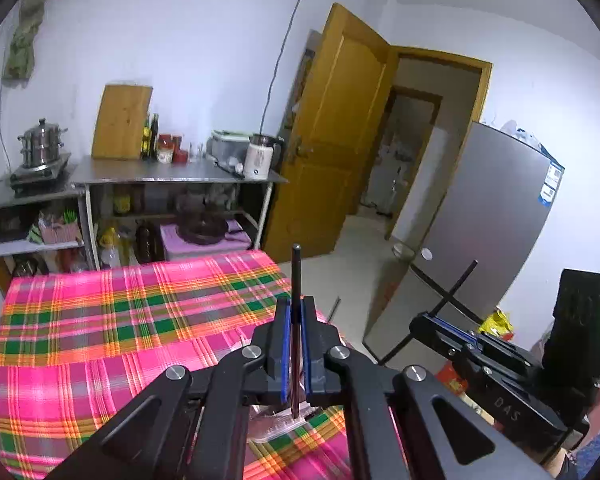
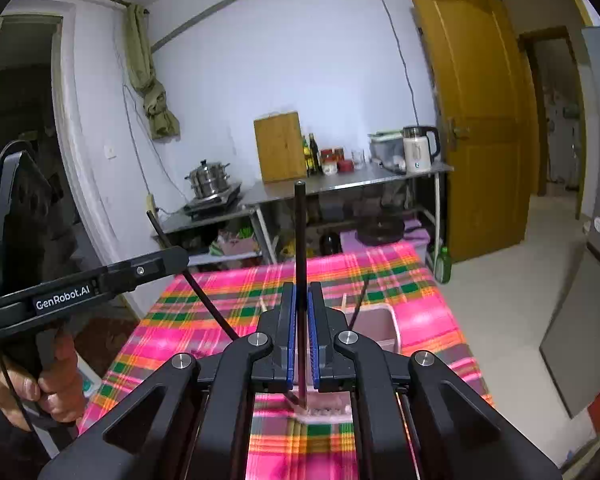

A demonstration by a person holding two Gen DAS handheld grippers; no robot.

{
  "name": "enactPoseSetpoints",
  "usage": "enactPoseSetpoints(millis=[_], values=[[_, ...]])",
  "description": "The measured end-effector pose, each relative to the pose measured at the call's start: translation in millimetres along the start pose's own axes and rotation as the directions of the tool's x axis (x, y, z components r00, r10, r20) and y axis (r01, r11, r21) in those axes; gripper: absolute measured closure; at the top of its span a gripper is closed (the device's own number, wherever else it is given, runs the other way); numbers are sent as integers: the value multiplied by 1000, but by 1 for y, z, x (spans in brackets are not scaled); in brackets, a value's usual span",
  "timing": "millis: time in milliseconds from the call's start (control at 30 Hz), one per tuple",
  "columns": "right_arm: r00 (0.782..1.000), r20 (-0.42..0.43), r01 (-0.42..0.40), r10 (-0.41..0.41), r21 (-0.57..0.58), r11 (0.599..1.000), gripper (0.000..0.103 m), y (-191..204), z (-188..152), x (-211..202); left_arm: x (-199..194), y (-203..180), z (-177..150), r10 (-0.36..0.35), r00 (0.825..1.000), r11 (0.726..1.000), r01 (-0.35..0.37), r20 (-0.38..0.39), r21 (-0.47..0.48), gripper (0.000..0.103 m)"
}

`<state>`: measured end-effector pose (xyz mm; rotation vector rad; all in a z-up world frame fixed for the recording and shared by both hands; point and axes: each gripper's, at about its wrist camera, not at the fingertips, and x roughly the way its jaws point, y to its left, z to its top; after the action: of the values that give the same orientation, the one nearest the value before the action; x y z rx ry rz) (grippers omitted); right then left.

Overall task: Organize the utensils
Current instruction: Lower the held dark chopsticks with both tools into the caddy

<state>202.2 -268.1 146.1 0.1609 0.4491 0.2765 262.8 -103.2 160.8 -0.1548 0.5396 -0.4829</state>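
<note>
My left gripper [image 1: 296,320] is shut on a dark chopstick [image 1: 296,280] that stands upright between its blue pads. My right gripper [image 2: 300,312] is shut on another dark chopstick [image 2: 300,232], also upright. Each gripper shows in the other's view: the right gripper [image 1: 428,316] with its slanted chopstick [image 1: 456,288], the left gripper [image 2: 180,260] with its chopstick [image 2: 204,296]. Both hover above a pink utensil holder [image 2: 376,324] on the pink plaid tablecloth [image 1: 100,320]. Another dark stick [image 2: 360,300] leans in the holder. A clear plastic tray [image 1: 276,424] lies under the left gripper.
A steel counter [image 1: 172,174] at the back carries a steamer pot [image 1: 40,144], cutting board [image 1: 120,120], bottles and a kettle [image 1: 260,156]. A yellow door [image 1: 332,140] stands open on the right, next to a grey fridge [image 1: 492,216].
</note>
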Motion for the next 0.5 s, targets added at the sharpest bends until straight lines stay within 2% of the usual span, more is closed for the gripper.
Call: enactPoseSetpoints(millis=[233, 500], values=[[1000, -19, 13, -13, 3, 1000, 97, -6, 2, 29, 32, 11, 10, 30, 999, 1000, -30, -11, 3, 99], [999, -34, 22, -21, 29, 999, 97, -16, 1, 45, 67, 26, -1, 41, 997, 999, -42, -62, -13, 99]])
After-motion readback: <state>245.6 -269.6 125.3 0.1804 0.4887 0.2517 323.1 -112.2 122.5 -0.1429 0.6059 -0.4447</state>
